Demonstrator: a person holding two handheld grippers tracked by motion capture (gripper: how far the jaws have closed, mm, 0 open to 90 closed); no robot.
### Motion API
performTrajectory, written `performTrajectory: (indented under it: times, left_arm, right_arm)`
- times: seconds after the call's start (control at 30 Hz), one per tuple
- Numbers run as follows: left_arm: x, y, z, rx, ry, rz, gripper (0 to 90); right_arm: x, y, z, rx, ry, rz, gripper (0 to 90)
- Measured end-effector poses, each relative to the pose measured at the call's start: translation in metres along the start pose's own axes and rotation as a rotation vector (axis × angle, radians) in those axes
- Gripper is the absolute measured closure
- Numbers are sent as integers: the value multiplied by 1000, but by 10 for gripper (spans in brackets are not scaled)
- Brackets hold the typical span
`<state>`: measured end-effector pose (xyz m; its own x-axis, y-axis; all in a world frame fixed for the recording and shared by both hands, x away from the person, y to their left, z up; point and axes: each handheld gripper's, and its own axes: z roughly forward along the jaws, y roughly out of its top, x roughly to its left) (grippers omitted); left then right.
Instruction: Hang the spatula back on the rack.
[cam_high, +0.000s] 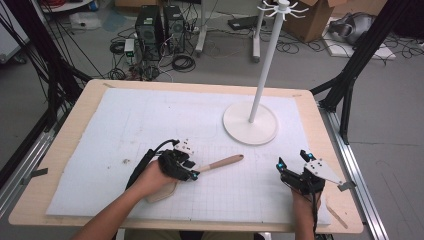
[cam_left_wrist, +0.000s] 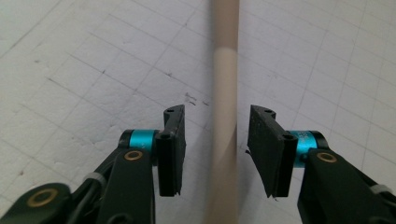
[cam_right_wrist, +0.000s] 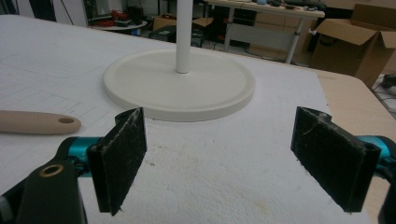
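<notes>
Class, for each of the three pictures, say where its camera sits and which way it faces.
High view: above the table, facing down; forearms and both hand-held grippers show.
Left gripper view: on the left hand-held gripper, facing down the wooden handle between open jaws.
Right gripper view: on the right hand-held gripper, facing the white stand.
All three share the handle.

Wooden utensil (cam_high: 220, 163): light tan, with a rounded handle ending in a hanging hole. It lies flat on the white gridded mat (cam_high: 125, 125), handle pointing toward the stand's side, broad end near the front edge.
</notes>
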<state>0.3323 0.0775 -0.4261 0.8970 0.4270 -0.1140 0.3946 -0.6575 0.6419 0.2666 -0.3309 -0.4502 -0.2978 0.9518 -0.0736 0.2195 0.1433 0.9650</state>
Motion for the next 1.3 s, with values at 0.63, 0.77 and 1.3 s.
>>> performTrajectory:
  times: [0.63, 0.77, 1.3]
  left_arm:
    - [-1, 1, 4, 42, -29, 1, 780]
    - [-4, 3, -2, 5, -23, 5, 781]
    - [-6, 8, -46, -257, 57, -61, 780]
  right_arm:
    - [1, 0, 0, 3, -1, 7, 175]
    - [1, 0, 0, 3, -1, -4, 178]
    - [-1, 3, -1, 6, 8, 104, 178]
